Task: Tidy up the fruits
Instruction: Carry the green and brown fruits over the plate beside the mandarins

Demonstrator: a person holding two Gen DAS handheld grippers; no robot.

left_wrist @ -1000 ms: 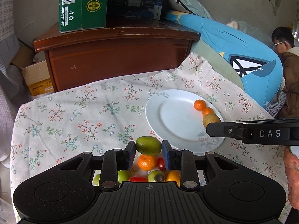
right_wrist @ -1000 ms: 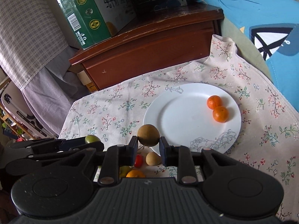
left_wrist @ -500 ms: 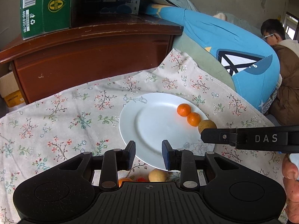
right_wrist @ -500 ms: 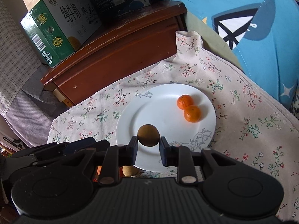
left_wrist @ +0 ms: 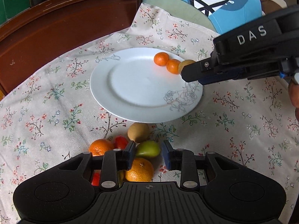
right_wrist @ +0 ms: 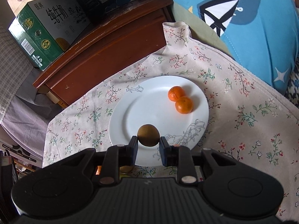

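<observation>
The right gripper (right_wrist: 148, 147) has its fingers clamped on a brown kiwi (right_wrist: 148, 135) above the white plate (right_wrist: 134, 112). The left gripper (left_wrist: 148, 154) hangs with fingers apart over a green fruit (left_wrist: 147, 149) on the worktop.

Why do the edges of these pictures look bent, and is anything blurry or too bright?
Left wrist view: fisheye lens curves the dark wooden cabinet; soft daylight, a faint shadow under the white round plate; the near green pear-like fruit stays fairly sharp. Right wrist view: the same curving bends the flowered tablecloth; the two small orange mandarins cast soft shadows, without harsh glare.
</observation>
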